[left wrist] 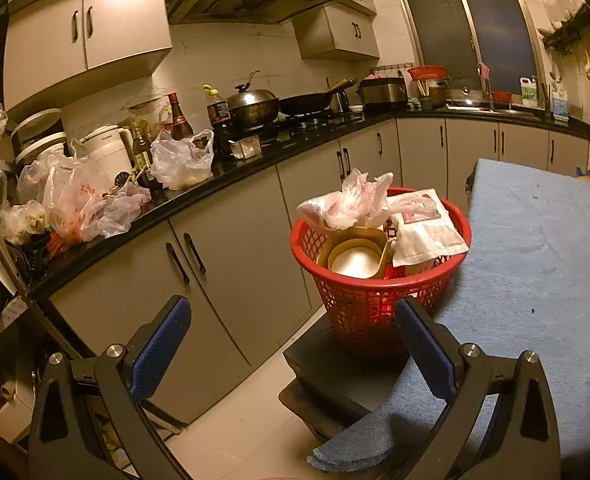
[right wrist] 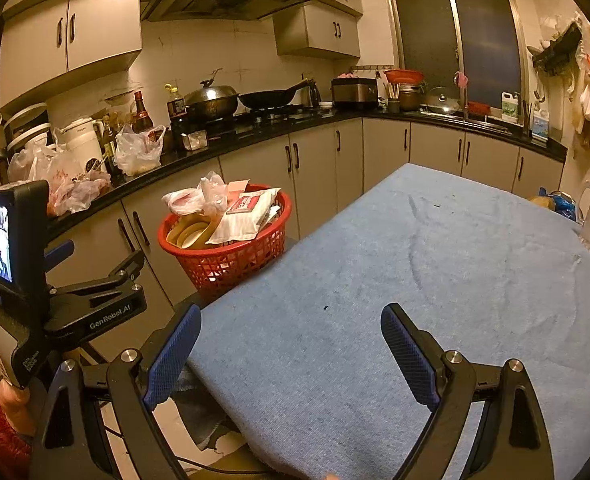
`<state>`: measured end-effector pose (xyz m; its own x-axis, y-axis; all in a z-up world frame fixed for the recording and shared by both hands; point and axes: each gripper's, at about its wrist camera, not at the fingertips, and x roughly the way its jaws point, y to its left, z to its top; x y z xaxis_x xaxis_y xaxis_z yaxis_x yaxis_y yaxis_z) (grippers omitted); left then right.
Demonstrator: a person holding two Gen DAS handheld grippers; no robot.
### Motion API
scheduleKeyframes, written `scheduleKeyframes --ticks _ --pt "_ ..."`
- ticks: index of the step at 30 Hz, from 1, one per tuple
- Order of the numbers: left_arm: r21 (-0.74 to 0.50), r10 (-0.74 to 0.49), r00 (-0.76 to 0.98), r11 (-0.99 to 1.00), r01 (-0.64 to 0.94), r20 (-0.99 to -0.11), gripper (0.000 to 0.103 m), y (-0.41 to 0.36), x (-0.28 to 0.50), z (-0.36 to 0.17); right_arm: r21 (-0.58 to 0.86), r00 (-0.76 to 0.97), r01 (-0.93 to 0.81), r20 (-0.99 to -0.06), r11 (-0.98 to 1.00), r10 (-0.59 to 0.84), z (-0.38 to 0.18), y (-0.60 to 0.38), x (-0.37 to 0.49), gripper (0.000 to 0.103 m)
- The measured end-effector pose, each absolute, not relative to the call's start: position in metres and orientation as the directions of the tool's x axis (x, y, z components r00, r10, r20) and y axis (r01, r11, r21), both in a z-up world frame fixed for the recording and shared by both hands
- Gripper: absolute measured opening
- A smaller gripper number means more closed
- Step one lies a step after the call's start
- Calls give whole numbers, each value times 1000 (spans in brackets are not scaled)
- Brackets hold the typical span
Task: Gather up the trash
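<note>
blue woven cloth covers the bench (right wrist: 435,280). beside its left edge, one round red plastic lattice basket (left wrist: 379,304) holds a crumpled plastic bag (left wrist: 351,204), a white packet (left wrist: 427,232) and a paper cup (left wrist: 355,260). left hand-held gripper (left wrist: 295,344) and right hand-held gripper (right wrist: 291,356) both gape wide, holding nothing.

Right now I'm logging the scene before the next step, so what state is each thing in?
left gripper: open, holding nothing
right gripper: open, holding nothing
red basket: upright, filled above the rim
plastic bag: crumpled, on top of the basket's contents
white packet: lying tilted in the basket
blue tablecloth: spread over the table, wrinkled
lower cabinet doors: shut
wok: lid on
</note>
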<state>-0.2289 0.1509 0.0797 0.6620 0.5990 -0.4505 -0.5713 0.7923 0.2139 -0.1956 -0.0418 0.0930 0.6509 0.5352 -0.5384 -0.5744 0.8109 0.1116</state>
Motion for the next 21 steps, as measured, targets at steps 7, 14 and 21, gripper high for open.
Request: scheduleKeyframes --ticks 7,14,21 --pt "202 597 663 792 -576 -451 101 152 -233 79 119 639 -580 -547 806 541 91 -40 -194 94" --pt "195 585 680 803 -563 -443 101 147 -237 81 130 636 -573 -552 809 539 89 -42 -192 94" --pt "196 582 681 805 -560 -444 101 144 -239 81 130 635 -573 -554 809 539 88 -42 -192 94"
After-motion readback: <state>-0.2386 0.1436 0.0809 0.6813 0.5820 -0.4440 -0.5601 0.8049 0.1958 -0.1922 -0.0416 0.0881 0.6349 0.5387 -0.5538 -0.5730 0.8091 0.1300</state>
